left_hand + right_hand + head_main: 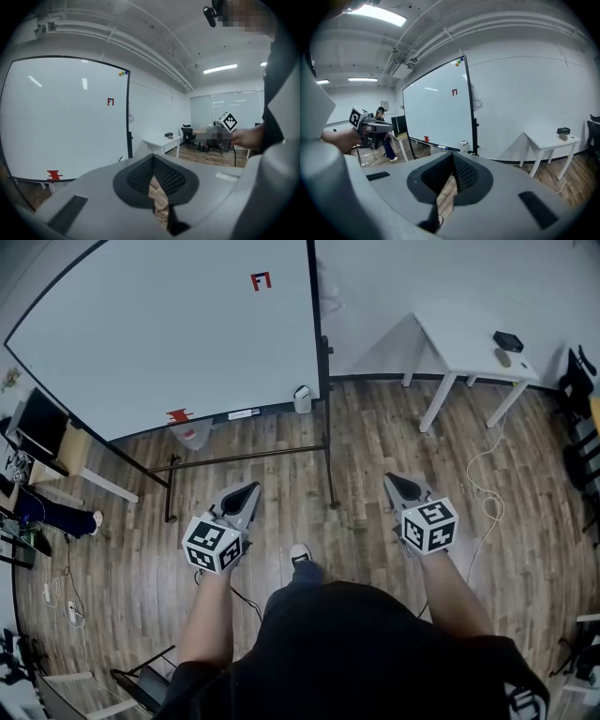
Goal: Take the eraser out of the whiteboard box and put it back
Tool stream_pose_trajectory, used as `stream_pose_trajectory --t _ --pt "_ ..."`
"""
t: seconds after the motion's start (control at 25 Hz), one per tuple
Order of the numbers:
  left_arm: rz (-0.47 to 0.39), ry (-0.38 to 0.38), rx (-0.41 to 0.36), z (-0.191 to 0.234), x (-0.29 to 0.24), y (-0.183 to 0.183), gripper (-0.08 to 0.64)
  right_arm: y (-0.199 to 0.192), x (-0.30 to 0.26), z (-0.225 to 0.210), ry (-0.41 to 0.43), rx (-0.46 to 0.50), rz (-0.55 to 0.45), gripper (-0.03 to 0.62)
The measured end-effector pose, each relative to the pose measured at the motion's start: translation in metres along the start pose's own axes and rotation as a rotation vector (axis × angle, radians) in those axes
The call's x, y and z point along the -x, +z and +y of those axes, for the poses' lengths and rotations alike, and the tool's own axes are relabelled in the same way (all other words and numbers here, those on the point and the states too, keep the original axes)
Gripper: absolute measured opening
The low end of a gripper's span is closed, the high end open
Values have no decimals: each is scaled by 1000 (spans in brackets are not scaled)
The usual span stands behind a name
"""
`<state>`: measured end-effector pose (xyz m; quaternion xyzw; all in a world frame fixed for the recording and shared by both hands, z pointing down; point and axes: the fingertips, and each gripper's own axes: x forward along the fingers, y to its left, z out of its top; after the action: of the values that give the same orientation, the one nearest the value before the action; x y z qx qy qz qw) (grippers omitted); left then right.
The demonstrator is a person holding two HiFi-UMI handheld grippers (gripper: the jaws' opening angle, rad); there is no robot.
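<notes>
Head view | left gripper (251, 487), right gripper (392, 480): jaws pressed together, empty | white box (302, 398) well ahead, at whiteboard (169, 324) foot

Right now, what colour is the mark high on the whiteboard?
The mark is red, clearest in head view.

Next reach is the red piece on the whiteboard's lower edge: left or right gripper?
Left, likely: left gripper is nearer the red piece; right gripper stands past the whiteboard's right edge. Both shut, empty.
</notes>
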<state>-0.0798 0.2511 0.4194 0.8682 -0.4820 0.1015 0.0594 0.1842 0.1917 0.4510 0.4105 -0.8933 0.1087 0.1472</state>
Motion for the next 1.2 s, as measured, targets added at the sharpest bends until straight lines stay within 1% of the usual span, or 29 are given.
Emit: stream_pose_trajectory --t 0.24,0.52,0.76,1.2 --pt "4 -16 -1 6 -17 -1 12 -5 -4 -13 -17 -10 18 -6" --pt "2 -42 16 13 -42 -4 12 -5 -14 -26 -34 -17 30 -6" --pt "17 -48 -4 29 -58 -6 12 1 -38 -32 -37 -28 34 -6" --pt "51 -80 14 66 -94 -16 12 2 -80 -42 -44 -49 64 -6"
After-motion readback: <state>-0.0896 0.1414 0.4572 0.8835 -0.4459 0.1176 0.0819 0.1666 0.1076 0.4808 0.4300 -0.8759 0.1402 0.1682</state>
